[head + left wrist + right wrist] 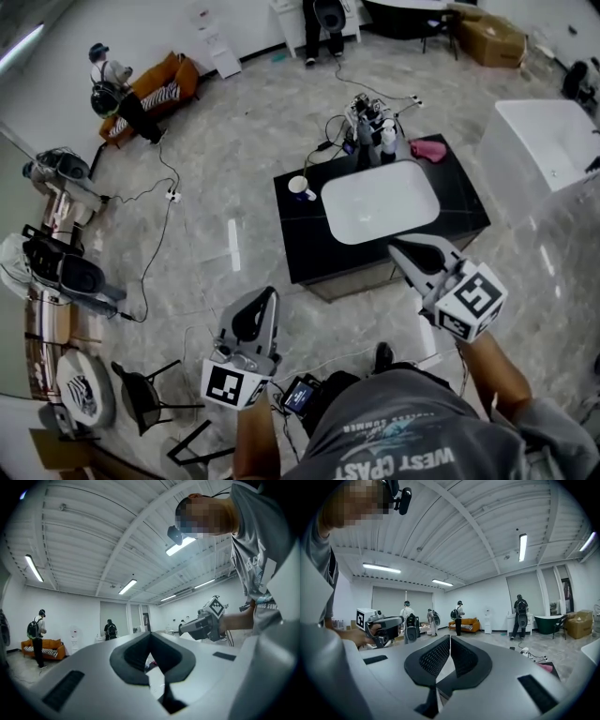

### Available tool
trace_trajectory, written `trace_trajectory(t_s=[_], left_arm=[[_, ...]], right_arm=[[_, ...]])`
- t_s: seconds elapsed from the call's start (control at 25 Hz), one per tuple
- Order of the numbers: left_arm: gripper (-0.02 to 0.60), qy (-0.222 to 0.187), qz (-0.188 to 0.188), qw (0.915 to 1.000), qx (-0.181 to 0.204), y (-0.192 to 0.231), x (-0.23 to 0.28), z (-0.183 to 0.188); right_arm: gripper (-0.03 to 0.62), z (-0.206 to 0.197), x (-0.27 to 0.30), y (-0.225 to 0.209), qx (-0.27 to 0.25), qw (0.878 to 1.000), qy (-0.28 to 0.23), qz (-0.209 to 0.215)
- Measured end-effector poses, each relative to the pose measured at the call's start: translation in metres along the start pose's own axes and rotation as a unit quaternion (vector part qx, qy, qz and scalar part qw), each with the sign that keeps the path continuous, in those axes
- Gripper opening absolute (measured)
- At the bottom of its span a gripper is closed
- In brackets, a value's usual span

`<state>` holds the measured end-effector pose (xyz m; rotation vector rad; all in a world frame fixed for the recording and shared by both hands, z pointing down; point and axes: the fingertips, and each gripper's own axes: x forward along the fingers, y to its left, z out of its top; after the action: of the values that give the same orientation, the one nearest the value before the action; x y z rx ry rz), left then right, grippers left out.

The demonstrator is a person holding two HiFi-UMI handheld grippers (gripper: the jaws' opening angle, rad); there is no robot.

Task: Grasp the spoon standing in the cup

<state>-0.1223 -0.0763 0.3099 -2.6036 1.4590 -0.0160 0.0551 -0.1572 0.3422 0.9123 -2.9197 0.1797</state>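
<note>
- Step: approach; neither gripper has reached the black table (309, 253); nothing is grasped yet.
- Left gripper (266, 294): jaws pressed together, empty; right gripper (397, 247): jaws pressed together, empty.
- Cup (299, 187): white, upright, on the table's left part, just beside the white basin (380, 202); well apart from both grippers.
- Spoon: too small to make out; a bluish bit shows at the cup's rim.
- Next, by my judgement: spread one gripper's jaws, carry it over the cup, then close on the handle.

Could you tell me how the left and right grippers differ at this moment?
The right gripper reaches over the table edge by the basin; the left gripper hangs over floor beside the table's corner. The right gripper slants leftward; the left gripper points almost straight ahead. Both are shut and empty.
</note>
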Motion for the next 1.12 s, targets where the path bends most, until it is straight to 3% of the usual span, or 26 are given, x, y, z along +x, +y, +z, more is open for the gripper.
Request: trace_trajectory(t_s=[0.32, 0.72, 0.88, 1.12], left_arm=[[0.002, -0.002, -0.007, 1.0, -0.002, 0.028, 0.04, -0.011], [0.002, -0.025, -0.053, 0.9982, -0.014, 0.106, 0.08, -0.031], [0.002, -0.057, -0.069, 0.9958, -0.021, 0.139, 0.085, -0.033], [0.002, -0.057, -0.077, 0.9946, -0.04, 0.174, 0.089, -0.041]], right_arm=[[0.032, -0.004, 0.035, -0.034, 0.01, 1.0, 0.008, -0.001], [0.032, 0.002, 0.095, -0.061, 0.002, 0.998, 0.019, -0.056], [0.032, 0.005, 0.125, -0.057, 0.002, 0.997, 0.024, -0.073], [0.032, 0.007, 0.157, -0.053, 0.002, 0.996, 0.038, -0.081]])
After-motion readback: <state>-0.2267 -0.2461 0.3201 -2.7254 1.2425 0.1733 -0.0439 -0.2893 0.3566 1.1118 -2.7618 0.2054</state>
